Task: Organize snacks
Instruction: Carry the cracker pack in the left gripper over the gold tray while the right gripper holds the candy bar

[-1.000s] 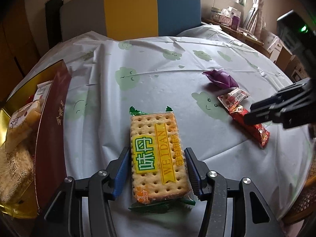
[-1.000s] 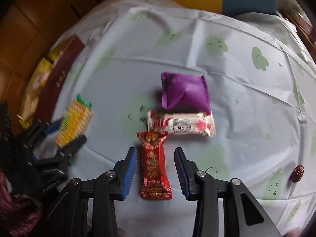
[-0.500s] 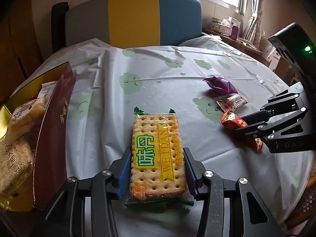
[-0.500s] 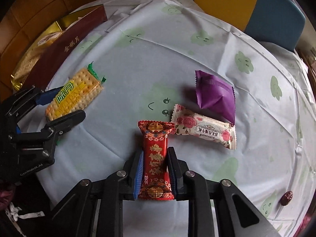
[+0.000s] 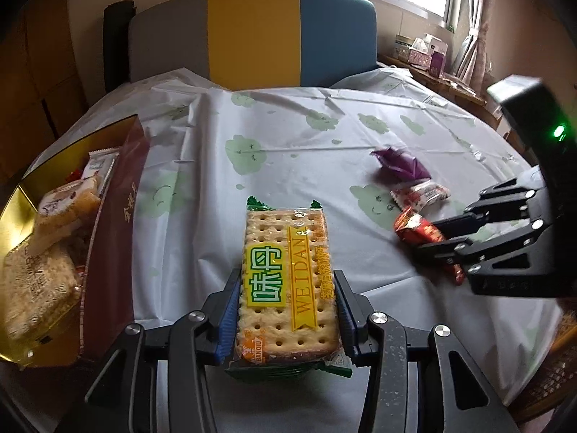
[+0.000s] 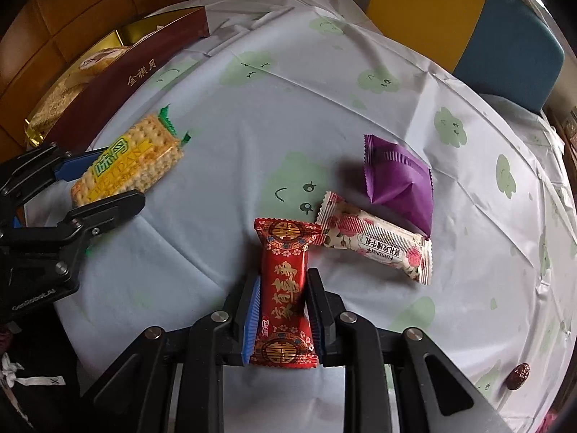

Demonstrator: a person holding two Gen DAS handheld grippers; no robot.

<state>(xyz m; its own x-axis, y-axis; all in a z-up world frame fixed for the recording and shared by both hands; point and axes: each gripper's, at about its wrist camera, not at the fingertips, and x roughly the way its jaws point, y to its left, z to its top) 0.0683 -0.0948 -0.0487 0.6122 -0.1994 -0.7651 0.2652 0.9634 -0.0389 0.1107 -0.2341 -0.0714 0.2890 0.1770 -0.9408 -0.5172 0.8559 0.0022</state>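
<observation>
The left gripper (image 5: 287, 310) is clamped on the sides of a cracker packet (image 5: 286, 281), its blue pads pressed against the long edges near the packet's lower end. The packet lies flat on the pale tablecloth (image 5: 288, 137) printed with green clouds, and its far end with the green crimp points away from the gripper, toward a grey, yellow and blue chair back (image 5: 252, 36).

To this gripper's left, just beside it, stands an open dark-red box (image 5: 115, 223) with a gold lining; several wrapped snacks (image 5: 65, 202) already lie inside it.

The right gripper (image 6: 282, 310) has its jaws narrowed onto a red candy bar (image 6: 285, 288) — the pads squeeze the wrapper's middle, and the bar runs lengthwise between the fingers, its upper crimped end sticking out ahead of them. In the left wrist view the same gripper comes in from the right side, its fingers around the red wrapper.

Just ahead of the right gripper and a little to its right lies a white snack bar with a rose pattern (image 6: 375, 241); its near corner seems to touch the red bar's top end. Beyond that, touching or nearly touching it, sits a purple pouch (image 6: 396, 180). Far off to the right gripper's right — near the table's edge — lies a small dark-red date (image 6: 518, 375).
</observation>
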